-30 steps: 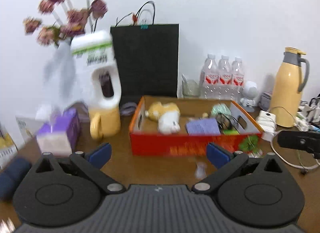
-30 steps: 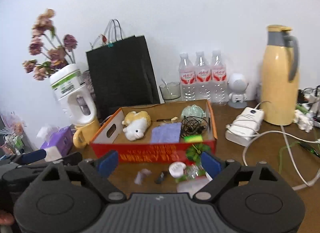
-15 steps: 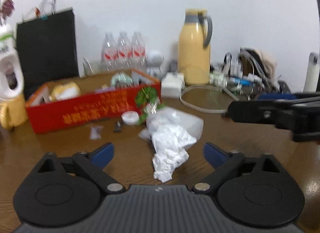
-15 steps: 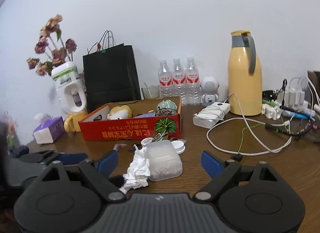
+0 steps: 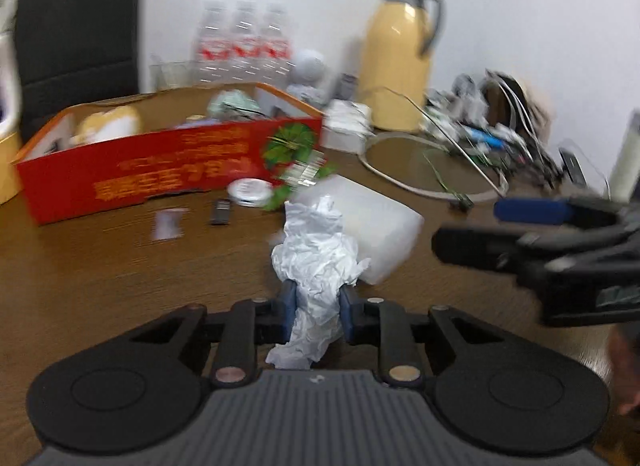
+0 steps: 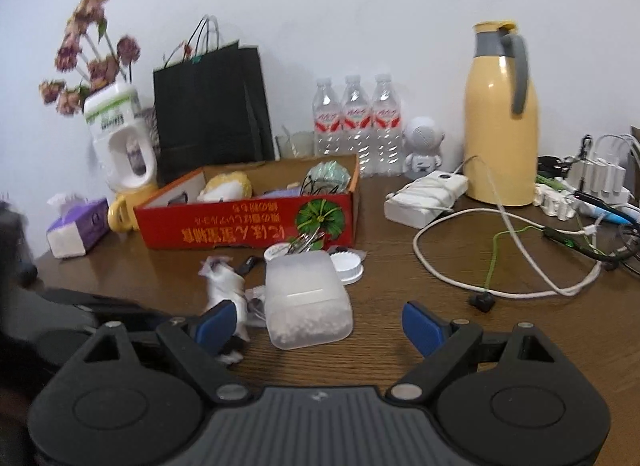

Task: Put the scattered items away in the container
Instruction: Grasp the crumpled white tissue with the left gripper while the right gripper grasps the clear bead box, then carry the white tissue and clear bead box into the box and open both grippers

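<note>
My left gripper (image 5: 316,308) is shut on a crumpled white tissue (image 5: 316,254) on the brown table, in front of a frosted plastic box (image 5: 368,221). The tissue also shows in the right wrist view (image 6: 224,286), left of the plastic box (image 6: 306,302). My right gripper (image 6: 320,326) is open and empty, its jaws either side of the plastic box's near end. The red cardboard box (image 5: 160,169) holding a plush toy and other items stands behind; it also shows in the right wrist view (image 6: 248,225). Small scattered bits, a white lid (image 6: 348,268) and a small dark piece (image 5: 220,211), lie before it.
A yellow thermos (image 6: 500,113), three water bottles (image 6: 356,121), a black paper bag (image 6: 208,105), a white charger with cables (image 6: 428,199), a tissue pack (image 6: 76,225) and a flower vase (image 6: 120,141) stand around the red box. Cables clutter the right side.
My left gripper has swung from facing the red box to the tissue and closed on it. My right gripper has drawn back and moved in around the plastic box.
</note>
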Tool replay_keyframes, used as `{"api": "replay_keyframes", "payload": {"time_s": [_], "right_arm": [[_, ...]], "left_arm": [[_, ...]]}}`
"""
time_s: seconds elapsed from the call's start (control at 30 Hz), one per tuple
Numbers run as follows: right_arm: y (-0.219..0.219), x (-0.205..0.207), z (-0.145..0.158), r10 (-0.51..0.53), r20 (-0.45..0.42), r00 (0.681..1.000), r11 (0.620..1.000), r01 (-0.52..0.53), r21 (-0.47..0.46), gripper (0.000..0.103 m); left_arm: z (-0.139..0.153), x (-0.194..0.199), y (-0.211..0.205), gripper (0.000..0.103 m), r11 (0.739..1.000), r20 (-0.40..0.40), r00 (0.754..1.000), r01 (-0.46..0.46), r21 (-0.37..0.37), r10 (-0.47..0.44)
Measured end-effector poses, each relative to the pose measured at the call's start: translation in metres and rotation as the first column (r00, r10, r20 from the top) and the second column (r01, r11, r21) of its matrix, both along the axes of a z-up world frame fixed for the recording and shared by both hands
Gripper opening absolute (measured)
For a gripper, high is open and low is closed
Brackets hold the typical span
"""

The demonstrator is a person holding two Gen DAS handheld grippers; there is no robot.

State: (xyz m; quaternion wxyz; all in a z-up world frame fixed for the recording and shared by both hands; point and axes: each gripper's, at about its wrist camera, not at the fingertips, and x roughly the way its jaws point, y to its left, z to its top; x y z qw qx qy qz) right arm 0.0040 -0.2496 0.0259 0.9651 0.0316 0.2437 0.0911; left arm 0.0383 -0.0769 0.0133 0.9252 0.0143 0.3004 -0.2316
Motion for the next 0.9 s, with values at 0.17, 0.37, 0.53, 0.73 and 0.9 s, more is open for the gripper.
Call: {"api": "replay_keyframes", "payload": {"time_s": [0.17, 0.37, 0.53, 0.73, 0.9], "right_arm": [[0.024, 0.032, -0.012, 0.049, -0.061, 0.997, 0.992, -0.056, -0.117, 0.089], [0.034, 0.062, -0.018, 0.054, -0.084, 0.995, 0.991, -0.063, -0.114, 0.086], [0.033, 0.079, -0.020, 0.044, -0.123, 0.991, 0.996, -0.053, -0.071, 0.074], [0.035, 0.095, -0.026, 0.028, -0.168, 0.985, 0.997, -0.039, -0.063, 0.065], [0.041, 0.090, -0.031, 0.029, -0.167, 0.986, 0.995, -0.044, -0.084, 0.065]], "left_arm": [[0.015, -0.015, 0.056, 0.023, 0.985, 0.032, 0.986, -0.160, -0.057, 0.162], [0.023, -0.020, 0.098, 0.023, 0.959, 0.028, 0.960, -0.274, -0.073, 0.277], [0.018, -0.018, 0.099, 0.023, 0.955, 0.011, 0.958, -0.286, -0.073, 0.288], [0.017, -0.026, 0.091, 0.023, 0.959, 0.025, 0.960, -0.276, -0.069, 0.278], [0.023, -0.037, 0.098, 0.023, 0.950, 0.035, 0.952, -0.300, -0.082, 0.303]]}}
